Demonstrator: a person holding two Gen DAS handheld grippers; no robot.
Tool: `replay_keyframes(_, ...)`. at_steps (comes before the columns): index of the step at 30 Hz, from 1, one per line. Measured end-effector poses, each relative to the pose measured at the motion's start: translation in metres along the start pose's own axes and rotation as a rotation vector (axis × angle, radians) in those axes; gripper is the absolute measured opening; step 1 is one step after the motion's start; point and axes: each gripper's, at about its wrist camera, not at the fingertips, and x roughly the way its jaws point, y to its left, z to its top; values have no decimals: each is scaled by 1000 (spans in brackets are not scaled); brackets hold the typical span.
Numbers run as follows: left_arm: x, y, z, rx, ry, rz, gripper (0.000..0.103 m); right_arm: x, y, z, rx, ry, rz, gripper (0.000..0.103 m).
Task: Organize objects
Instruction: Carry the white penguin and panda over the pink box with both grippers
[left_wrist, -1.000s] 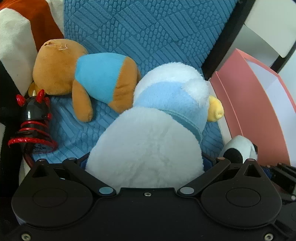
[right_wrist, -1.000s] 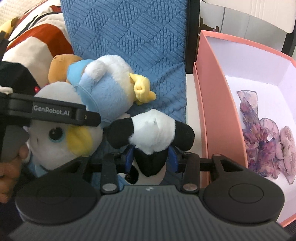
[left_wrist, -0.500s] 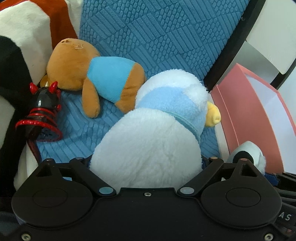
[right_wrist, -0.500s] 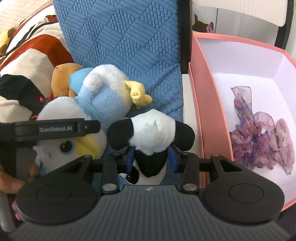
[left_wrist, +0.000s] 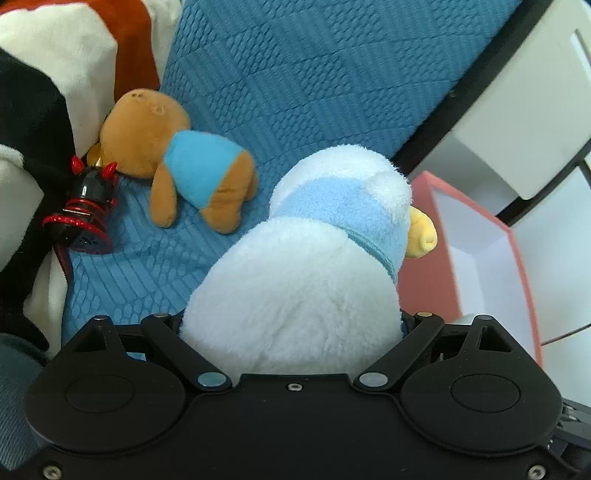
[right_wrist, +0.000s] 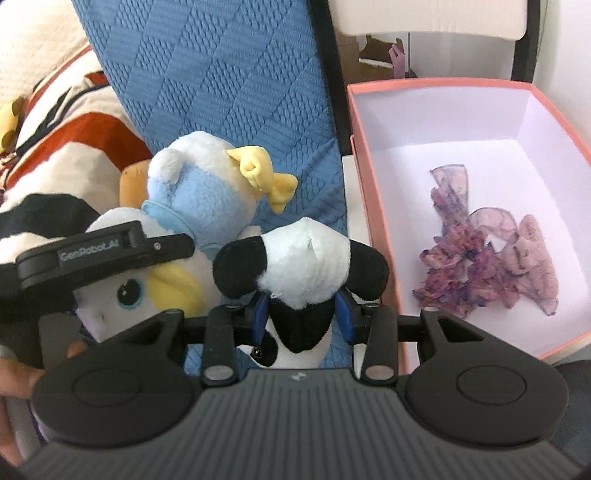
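Note:
My left gripper is shut on a white and light-blue plush duck, held above the blue cushion; its fingertips are hidden by the fur. The duck also shows in the right wrist view, with the left gripper clamped on it. My right gripper is shut on a black and white plush panda, held beside the duck. A pink open box stands to the right, with purple fabric inside.
A brown plush bear in a blue shirt lies on the blue textured cushion. A black and red toy sits left of it. A striped white, orange and black pillow is at far left. The pink box stands on the right.
Both grippers have lifted and moved right toward the pink box, each with its plush. The bear and the black and red toy stayed on the cushion.

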Motion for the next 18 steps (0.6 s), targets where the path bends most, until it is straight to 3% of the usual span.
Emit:
replay_keyframes(7,-24,-30,-7,-24,-8,10,90,-33,-7,20,-5,-25,23,41)
replay_keyframes(18,-57,-80,1,-38,-14,-99,90,-77,-30,50,-31,-81,50,41)
